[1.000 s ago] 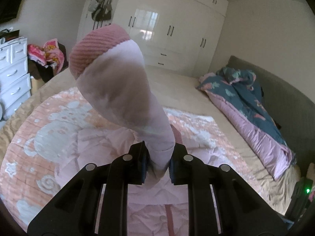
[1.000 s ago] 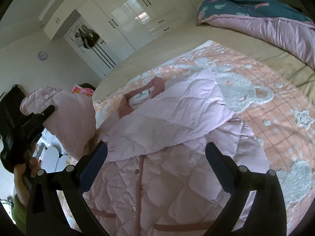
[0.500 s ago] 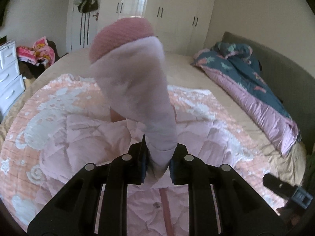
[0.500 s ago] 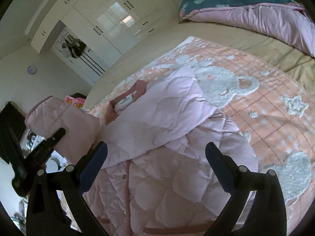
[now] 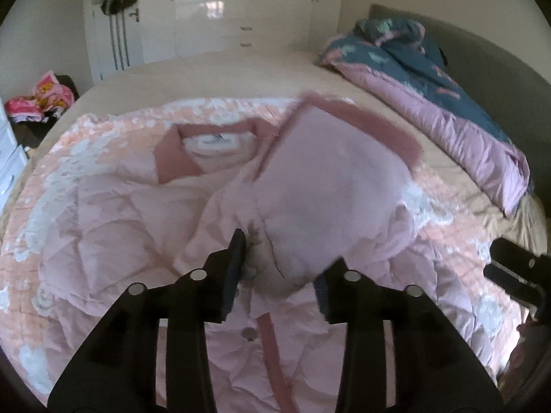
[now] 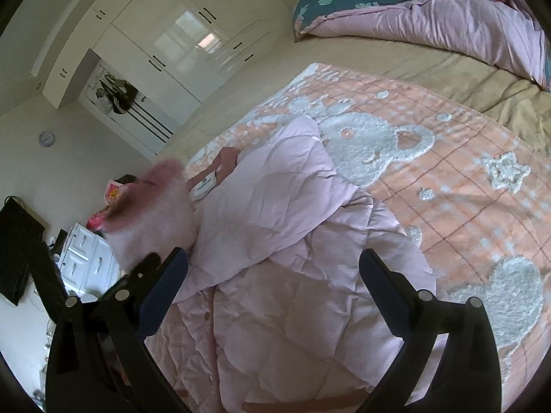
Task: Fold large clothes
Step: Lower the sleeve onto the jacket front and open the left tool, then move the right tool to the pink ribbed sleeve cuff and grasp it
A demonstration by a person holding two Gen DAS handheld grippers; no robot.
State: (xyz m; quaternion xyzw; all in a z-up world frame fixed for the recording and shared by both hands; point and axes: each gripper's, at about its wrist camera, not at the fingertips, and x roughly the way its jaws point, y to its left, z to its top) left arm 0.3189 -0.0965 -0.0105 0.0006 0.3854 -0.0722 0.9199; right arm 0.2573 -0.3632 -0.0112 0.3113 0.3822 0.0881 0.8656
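Sleeve (image 5: pixel 330 186) and cuff (image 5: pixel 361 120) had dropped since the frames a second and half a second before: there the left gripper (image 5: pixel 279 275) pinched the sleeve tight and held it upright with the ribbed pink cuff high against the wardrobe (image 5: pixel 220 10), whereas now its jaws stood apart and the sleeve sagged forward between them over the chest of the jacket (image 5: pixel 131 227), blurred by motion, its cuff toward the far edge of the blanket (image 5: pixel 44 186). Whether the fabric touched either finger could not be told. The right gripper (image 6: pixel 272 278) had kept its jaws spread wide with nothing between them, poised above the lower front of the jacket (image 6: pixel 275 303), much as in both earlier views; from that side the sleeve (image 6: pixel 155 220) showed as a pink smear beside the left tool (image 6: pixel 134 282), lower than before. The jacket lay face up on the peach blanket (image 6: pixel 458 179) with white bears, on the bed (image 6: pixel 389 55), its right sleeve already folded across the chest, a darker pink strip and a button (image 5: pixel 248 334) running down the middle. Inside the collar (image 5: pixel 172 155) sat a white label (image 5: pixel 215 143) carrying a small dark logo, too blurred to read; no other writing was legible. A blue and pink quilt (image 5: pixel 444 93) lay bunched along the far side.
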